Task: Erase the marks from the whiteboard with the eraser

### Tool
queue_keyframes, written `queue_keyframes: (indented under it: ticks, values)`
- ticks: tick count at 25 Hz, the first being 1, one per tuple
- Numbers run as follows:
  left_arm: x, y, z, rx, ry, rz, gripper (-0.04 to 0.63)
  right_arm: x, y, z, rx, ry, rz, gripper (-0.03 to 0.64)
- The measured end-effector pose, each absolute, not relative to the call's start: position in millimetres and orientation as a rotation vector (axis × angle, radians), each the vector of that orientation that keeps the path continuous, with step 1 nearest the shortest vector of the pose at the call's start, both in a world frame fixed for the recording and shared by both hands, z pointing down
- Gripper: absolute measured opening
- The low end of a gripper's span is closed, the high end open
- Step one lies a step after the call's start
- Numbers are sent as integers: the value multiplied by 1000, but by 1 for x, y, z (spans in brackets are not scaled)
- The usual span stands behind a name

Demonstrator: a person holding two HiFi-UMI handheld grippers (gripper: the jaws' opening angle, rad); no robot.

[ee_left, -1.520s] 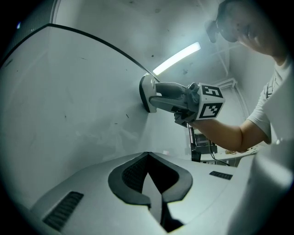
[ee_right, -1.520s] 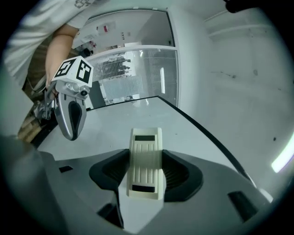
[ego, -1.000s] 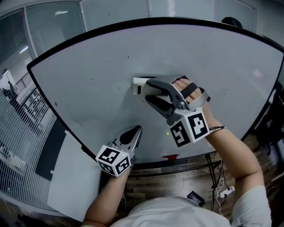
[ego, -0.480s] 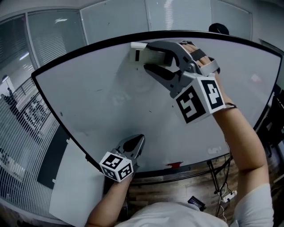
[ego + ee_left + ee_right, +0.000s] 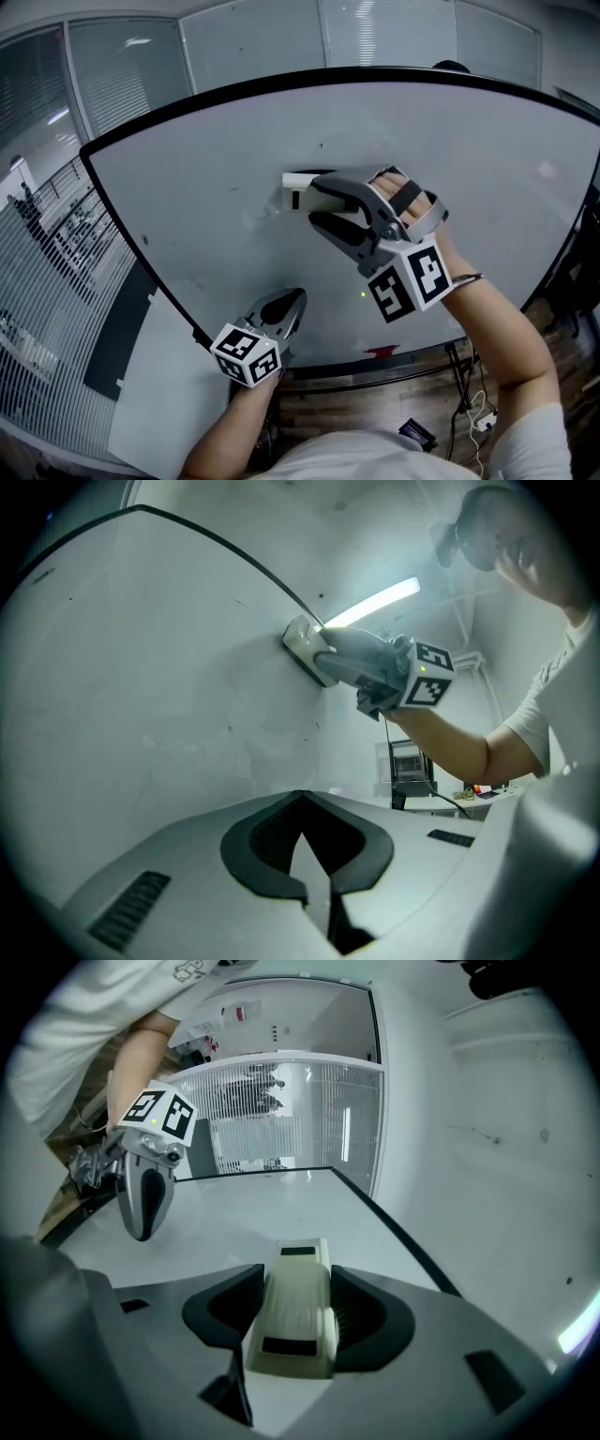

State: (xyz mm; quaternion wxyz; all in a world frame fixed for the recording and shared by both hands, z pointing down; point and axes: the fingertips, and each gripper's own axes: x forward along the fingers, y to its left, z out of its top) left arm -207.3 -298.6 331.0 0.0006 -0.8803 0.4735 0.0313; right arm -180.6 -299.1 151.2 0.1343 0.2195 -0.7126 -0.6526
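Two risks stand out. The eraser (image 5: 292, 1312) sits lengthwise between the jaws of the right tongs (image 5: 314, 202), part of it sticking out past their tips, so a hard push against the board (image 5: 216, 159) could lever it askew or squeeze it out of the grip. If the wrist tilts, only one edge of the pad would ride the surface, leaving streaks in what look like faint grey smears just beyond the eraser's far end. The right tongs are closed only to the eraser's width, both jaws pressed on its long sides, and its face seems to lie against the board. The left tongs (image 5: 305, 841) are fully closed, tips together, nothing between them. They hang below and left of the right tongs, pointing at the board's lower part; whether they touch it I cannot tell.
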Motion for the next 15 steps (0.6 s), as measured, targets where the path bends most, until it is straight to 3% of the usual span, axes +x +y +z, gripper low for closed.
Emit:
queue_keyframes:
  ticks: [8,15]
  values:
    - [-226,-291,336,-2759,1484,73,6,-206,-293,263,492,-2065,-1822,233]
    - [-238,-285,334,-2747,1494,57,6,-218,-292,308,442,-2072,-1753,233]
